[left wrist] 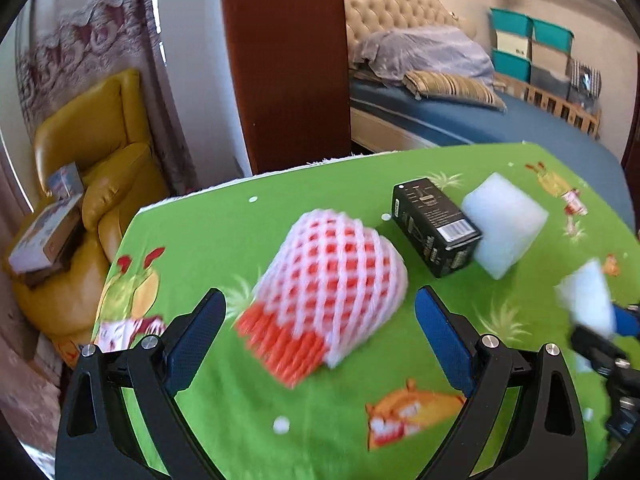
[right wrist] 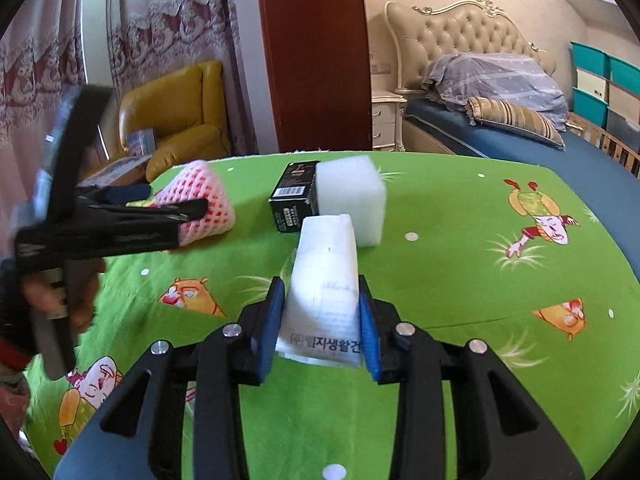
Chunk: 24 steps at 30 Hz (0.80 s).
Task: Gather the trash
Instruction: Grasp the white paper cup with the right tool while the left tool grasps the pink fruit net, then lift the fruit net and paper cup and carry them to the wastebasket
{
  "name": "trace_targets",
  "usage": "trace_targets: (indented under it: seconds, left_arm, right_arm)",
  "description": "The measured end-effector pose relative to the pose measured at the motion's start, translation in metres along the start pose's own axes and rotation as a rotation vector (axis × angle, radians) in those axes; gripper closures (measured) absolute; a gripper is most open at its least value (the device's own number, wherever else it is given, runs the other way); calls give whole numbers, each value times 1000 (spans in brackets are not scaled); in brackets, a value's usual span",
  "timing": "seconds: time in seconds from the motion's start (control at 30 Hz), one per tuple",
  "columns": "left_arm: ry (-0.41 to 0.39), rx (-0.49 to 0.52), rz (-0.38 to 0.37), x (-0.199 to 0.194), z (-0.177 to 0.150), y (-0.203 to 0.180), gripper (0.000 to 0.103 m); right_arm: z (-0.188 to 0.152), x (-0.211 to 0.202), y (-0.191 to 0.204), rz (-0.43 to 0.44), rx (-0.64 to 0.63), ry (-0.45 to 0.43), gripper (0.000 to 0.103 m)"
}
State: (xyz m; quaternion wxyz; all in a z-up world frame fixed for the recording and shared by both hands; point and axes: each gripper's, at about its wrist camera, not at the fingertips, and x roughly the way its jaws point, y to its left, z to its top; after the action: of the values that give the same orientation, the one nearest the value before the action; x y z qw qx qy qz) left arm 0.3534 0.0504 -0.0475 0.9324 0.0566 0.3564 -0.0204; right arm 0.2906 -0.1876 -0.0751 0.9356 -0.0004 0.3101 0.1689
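Observation:
A red and white foam fruit net (left wrist: 326, 284) lies on the green cartoon cloth (left wrist: 320, 420). My left gripper (left wrist: 320, 312) is open, its jaws on either side of the net, which fills the gap between them. A black box (left wrist: 436, 226) and a white foam block (left wrist: 504, 224) lie behind it. My right gripper (right wrist: 322, 314) is shut on a white packet with printed text (right wrist: 324, 280), held above the cloth. In the right wrist view the net (right wrist: 200, 204), black box (right wrist: 292, 196) and foam block (right wrist: 352, 200) lie ahead.
A yellow armchair (left wrist: 92, 152) with boxes on it stands left of the table. A brown wooden post (left wrist: 284, 60) rises behind the far edge. A bed (left wrist: 460, 112) and stacked teal bins (left wrist: 528, 44) are beyond on the right.

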Motion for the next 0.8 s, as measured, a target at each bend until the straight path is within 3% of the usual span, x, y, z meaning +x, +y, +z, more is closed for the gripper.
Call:
trace_targets:
  seconds: [0.17,0.2,0.23,0.27,0.37,0.47,0.8]
  left_arm:
    - [46,-32,-22,30,5,-7,14]
    - [45,-40,-32,33,5,-9,19]
    - [40,-40,-32,34,3,-12,38]
    - [43,-32,-28,33,2,-16,47]
    - [0,-1,-19,17,-4,-28,60]
    - [-43,8,1,-7,-19,-40,61]
    - [-101,-102,-48,-75,-66,-49,61]
  right_arm:
    - [-3,-11,0,-29,-18,-39,68]
    - [-3,-13,-1,-32,-17,-44,68]
    - [-4,-14,-3,-33,-11,-47,68]
    - [-5,-16,-5,-33,-2,-50,68]
    - [-9,-17,-13,-31,24,-51,68]
    - [-11,-18,-21,-30,38,-49,68]
    - [-23,-34,-26,-48,40,-53,68]
